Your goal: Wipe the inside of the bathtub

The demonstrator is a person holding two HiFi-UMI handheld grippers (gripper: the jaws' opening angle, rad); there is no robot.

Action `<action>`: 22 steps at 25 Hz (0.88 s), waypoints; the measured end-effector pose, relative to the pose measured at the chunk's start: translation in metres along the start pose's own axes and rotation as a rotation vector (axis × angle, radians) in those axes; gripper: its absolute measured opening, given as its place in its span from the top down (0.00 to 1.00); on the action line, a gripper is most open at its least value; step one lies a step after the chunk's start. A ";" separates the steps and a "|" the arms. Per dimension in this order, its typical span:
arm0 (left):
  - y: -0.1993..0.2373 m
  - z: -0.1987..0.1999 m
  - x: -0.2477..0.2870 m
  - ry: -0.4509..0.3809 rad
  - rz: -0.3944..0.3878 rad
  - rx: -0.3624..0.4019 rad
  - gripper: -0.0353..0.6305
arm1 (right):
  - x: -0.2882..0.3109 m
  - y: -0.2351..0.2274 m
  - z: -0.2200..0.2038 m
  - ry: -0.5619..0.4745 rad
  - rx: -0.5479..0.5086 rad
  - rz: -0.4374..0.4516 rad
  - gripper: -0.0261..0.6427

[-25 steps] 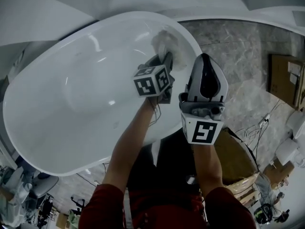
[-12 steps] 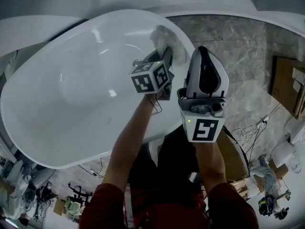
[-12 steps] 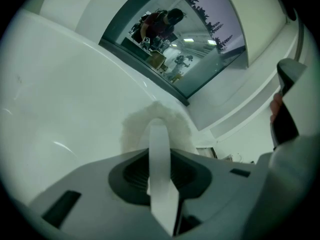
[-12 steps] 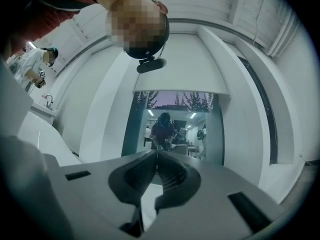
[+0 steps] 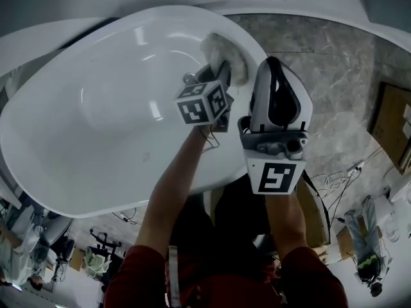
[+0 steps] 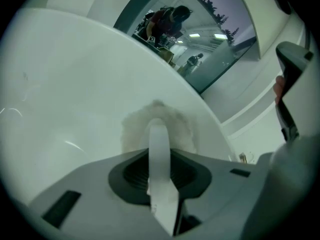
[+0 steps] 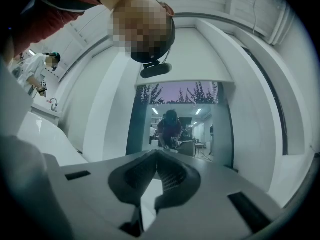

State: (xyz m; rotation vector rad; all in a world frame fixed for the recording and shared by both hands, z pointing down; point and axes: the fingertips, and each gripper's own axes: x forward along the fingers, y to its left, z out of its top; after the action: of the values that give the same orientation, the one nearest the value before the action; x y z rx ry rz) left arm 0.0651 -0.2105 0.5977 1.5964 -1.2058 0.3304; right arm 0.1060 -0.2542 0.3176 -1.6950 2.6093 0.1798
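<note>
The white oval bathtub [image 5: 96,127] fills the left of the head view. My left gripper [image 5: 218,69] reaches into it at the right end, shut on a fluffy white cloth [image 5: 226,53] that is pressed against the tub's inner wall just below the rim. In the left gripper view the cloth [image 6: 177,129] bunches beyond the left gripper [image 6: 159,156] on the curved tub wall [image 6: 60,84]. My right gripper [image 5: 276,69] is held outside the tub beside the rim. In its own view the right gripper [image 7: 156,154] is shut with nothing between the jaws.
Grey marbled floor [image 5: 334,63] lies right of the tub, with cables [image 5: 334,178] and a cardboard box [image 5: 395,130] further right. White curved walls [image 5: 77,5] stand behind the tub. A tall opening [image 7: 175,119] shows people beyond.
The left gripper and cloth have stayed on the tub's right inner wall, shifting only slightly. The head camera has moved, so the tub sits higher in view. The right gripper has barely moved.
</note>
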 end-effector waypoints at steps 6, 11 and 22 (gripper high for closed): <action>0.054 -0.024 0.032 0.046 0.091 -0.015 0.81 | 0.015 0.011 -0.030 0.018 0.030 0.029 0.94; 0.109 -0.052 0.063 0.144 0.183 -0.007 0.81 | 0.025 0.022 -0.059 0.042 0.053 0.046 0.94; 0.205 -0.104 0.114 0.310 0.355 0.062 0.81 | 0.020 0.045 -0.091 0.042 0.000 0.103 0.94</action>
State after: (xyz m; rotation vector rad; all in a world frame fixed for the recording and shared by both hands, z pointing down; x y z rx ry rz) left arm -0.0154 -0.1687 0.8375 1.3178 -1.2385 0.8194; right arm 0.0608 -0.2648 0.4098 -1.5823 2.7287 0.1478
